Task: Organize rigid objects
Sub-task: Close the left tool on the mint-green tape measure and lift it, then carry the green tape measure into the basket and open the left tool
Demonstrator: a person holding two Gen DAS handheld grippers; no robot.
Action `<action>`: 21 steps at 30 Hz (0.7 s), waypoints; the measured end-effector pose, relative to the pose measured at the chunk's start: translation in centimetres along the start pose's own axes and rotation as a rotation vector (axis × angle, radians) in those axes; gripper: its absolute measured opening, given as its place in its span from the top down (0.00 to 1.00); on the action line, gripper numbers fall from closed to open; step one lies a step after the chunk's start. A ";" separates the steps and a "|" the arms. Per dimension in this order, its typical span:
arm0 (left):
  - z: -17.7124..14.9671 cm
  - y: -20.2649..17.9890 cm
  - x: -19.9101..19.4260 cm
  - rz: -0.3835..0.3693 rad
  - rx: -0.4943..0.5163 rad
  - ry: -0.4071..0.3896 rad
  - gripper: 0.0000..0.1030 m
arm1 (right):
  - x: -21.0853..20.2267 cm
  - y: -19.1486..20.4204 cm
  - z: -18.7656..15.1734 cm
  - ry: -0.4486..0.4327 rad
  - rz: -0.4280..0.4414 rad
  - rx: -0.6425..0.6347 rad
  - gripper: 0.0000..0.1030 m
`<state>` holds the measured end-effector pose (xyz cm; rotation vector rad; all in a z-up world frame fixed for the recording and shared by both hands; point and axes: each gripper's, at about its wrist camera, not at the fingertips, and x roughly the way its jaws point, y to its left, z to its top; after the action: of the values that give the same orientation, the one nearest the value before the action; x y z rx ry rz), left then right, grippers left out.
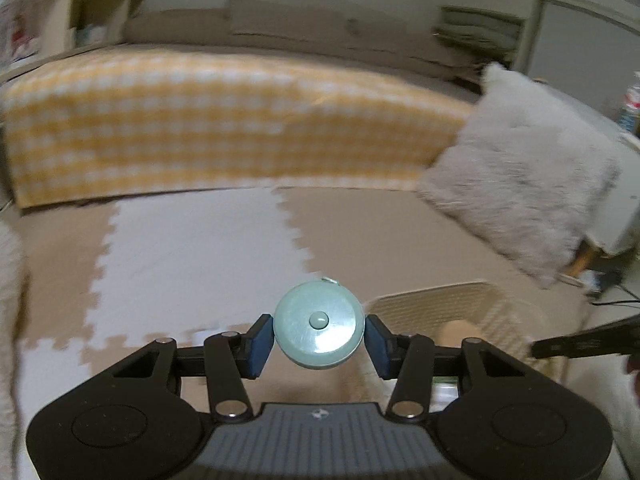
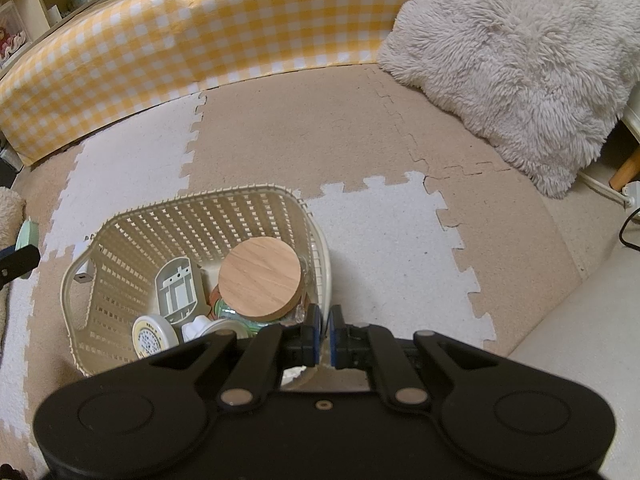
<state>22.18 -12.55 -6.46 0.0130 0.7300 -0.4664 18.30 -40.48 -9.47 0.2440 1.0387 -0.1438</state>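
My left gripper is shut on a round mint-green tape measure and holds it in the air above the foam mat, left of the cream basket. In the right wrist view the tape measure's edge peeks in at the far left. My right gripper is shut on the near right rim of the cream basket. Inside the basket are a glass jar with a wooden lid, a grey plastic part, a round white disc and a white piece.
A yellow checked bumper runs along the back of the beige and white foam mat. A fluffy grey cushion leans at the right. A cable and a wooden leg lie at the far right.
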 end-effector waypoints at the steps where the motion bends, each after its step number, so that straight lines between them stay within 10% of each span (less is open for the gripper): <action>1: 0.1 -0.7 -0.1 -0.021 0.010 -0.001 0.51 | 0.0 0.0 0.0 0.000 0.000 0.000 0.95; 21: -1.0 -9.8 7.9 -0.040 0.264 0.174 0.51 | 0.1 0.0 -0.1 0.001 0.005 0.002 0.95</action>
<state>22.59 -24.40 -10.87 0.2898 0.8358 -0.6029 18.30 -40.43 -9.54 0.2485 1.0385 -0.1403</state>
